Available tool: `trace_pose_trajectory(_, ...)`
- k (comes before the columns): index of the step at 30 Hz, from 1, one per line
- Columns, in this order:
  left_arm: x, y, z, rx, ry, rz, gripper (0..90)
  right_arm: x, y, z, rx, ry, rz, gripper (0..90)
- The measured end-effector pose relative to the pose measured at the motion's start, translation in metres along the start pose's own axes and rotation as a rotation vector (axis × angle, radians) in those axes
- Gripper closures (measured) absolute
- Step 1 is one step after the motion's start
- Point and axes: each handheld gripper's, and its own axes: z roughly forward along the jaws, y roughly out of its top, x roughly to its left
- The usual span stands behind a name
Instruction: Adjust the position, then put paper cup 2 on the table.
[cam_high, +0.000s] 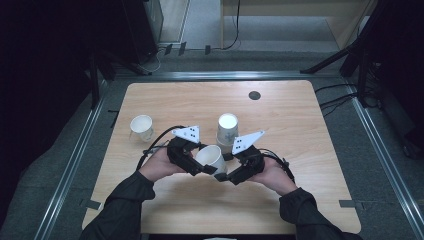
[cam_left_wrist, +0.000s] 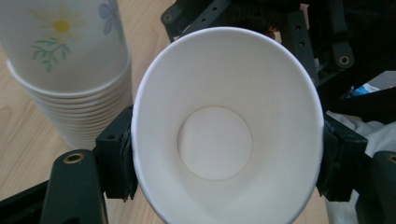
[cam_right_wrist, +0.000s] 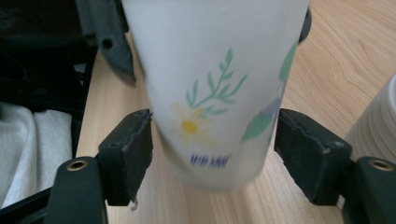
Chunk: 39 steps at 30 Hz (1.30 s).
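Handover nearly complete. Paper cup (cam_high: 212, 158), just in front of the cup stack (cam_high: 227, 130), lies tilted between both tools. Left gripper (cam_left_wrist: 224, 158) jaws pinch its rim, squeezing the mouth oval. Right gripper (cam_right_wrist: 212, 154) jaws stand spread, clear of its base. Left to do: placement, perhaps beside the lone cup (cam_high: 142, 127) left of the cup stack.

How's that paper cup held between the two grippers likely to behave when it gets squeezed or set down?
The paper cup probably dents easily: its rim looks oval between the left gripper's pads. Empty and thin-walled, it is likely very light. Narrower at the base, it may tip if nudged once standing.
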Motion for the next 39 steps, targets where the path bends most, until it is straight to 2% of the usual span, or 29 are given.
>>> trace_pose_trajectory(5,0.004,-0.002,-0.009,-0.004,0.011,-0.014,24.6,0.001,-0.002,0.004,0.045,-0.059,-0.003,23.3)
trace_pose_trajectory(7,0.005,-0.002,-0.013,-0.001,0.026,-0.013,24.6,0.001,-0.002,0.006,0.057,-0.084,0.002,23.3)
trace_pose_trajectory(11,0.009,-0.003,-0.020,0.008,0.055,-0.015,25.0,0.000,-0.003,0.007,0.073,-0.095,0.003,23.0)
trace_pose_trajectory(13,0.011,-0.004,-0.023,0.014,0.072,-0.017,25.0,0.000,-0.004,0.007,0.080,-0.120,0.003,23.5)
trace_pose_trajectory(17,0.017,-0.006,-0.032,0.018,0.080,-0.041,25.0,-0.001,-0.006,0.005,0.071,-0.112,0.015,22.4)
trace_pose_trajectory(19,0.019,-0.007,-0.035,0.015,0.086,-0.046,25.0,-0.001,-0.007,0.004,0.074,-0.134,0.009,22.4)
trace_pose_trajectory(23,0.024,-0.008,-0.043,0.001,0.099,-0.057,25.0,-0.001,-0.009,0.002,0.081,-0.145,0.022,22.4)
trace_pose_trajectory(25,0.026,-0.008,-0.046,0.019,0.109,-0.055,25.0,-0.001,-0.010,0.000,0.079,-0.154,0.022,22.4)
trace_pose_trajectory(30,0.030,-0.007,-0.054,0.020,0.111,-0.062,25.0,-0.001,-0.013,-0.003,0.079,-0.177,0.034,22.4)
trace_pose_trajectory(31,0.030,-0.007,-0.055,0.024,0.122,-0.058,25.0,-0.001,-0.014,-0.004,0.082,-0.180,0.037,22.4)
trace_pose_trajectory(39,0.036,-0.014,-0.063,0.058,0.151,-0.068,25.0,-0.001,-0.017,-0.008,0.080,-0.200,0.036,22.4)
